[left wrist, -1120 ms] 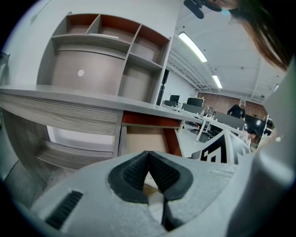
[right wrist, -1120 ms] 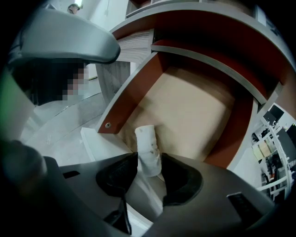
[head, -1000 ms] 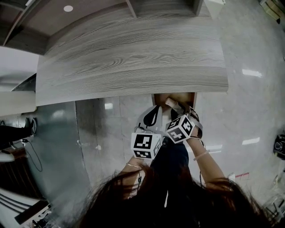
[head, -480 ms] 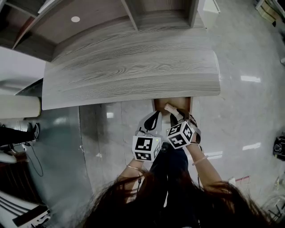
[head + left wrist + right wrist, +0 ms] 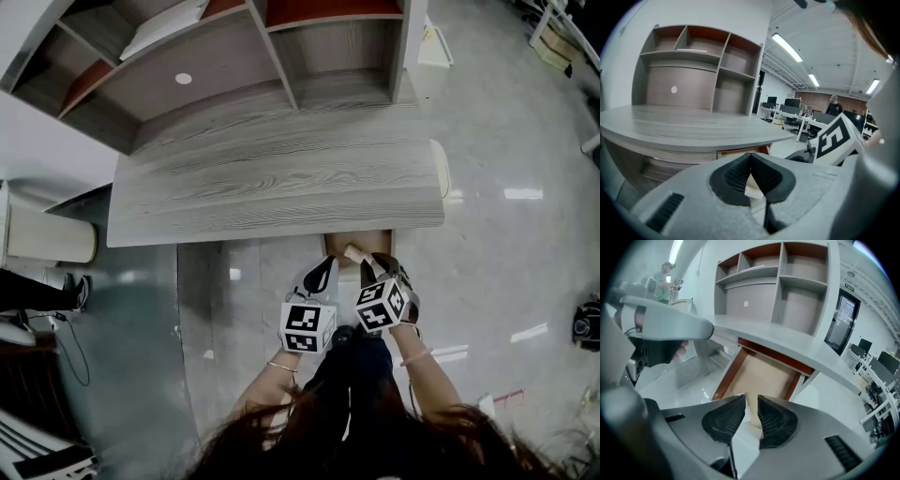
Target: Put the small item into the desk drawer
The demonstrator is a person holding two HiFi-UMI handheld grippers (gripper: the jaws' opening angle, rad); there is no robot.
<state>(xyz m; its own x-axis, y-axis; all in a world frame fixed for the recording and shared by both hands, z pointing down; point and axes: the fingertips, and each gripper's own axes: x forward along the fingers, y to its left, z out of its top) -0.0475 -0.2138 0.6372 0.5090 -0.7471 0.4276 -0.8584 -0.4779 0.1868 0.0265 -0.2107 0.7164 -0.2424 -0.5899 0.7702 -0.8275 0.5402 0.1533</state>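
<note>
Grey tabletop (image 5: 281, 187), drawer (image 5: 361, 242) open beneath. Over it the right claw (image 5: 751, 397) has just been closing and now pinches the beige item (image 5: 752, 411). The left claw (image 5: 750, 154) has tips together, apparently empty. Item looks light and stiff; flat sides grip best.

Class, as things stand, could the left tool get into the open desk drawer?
Probably yes: the drawer stands pulled out from under the desk, open on top, and the left tool hangs by its front corner, nothing between.
</note>
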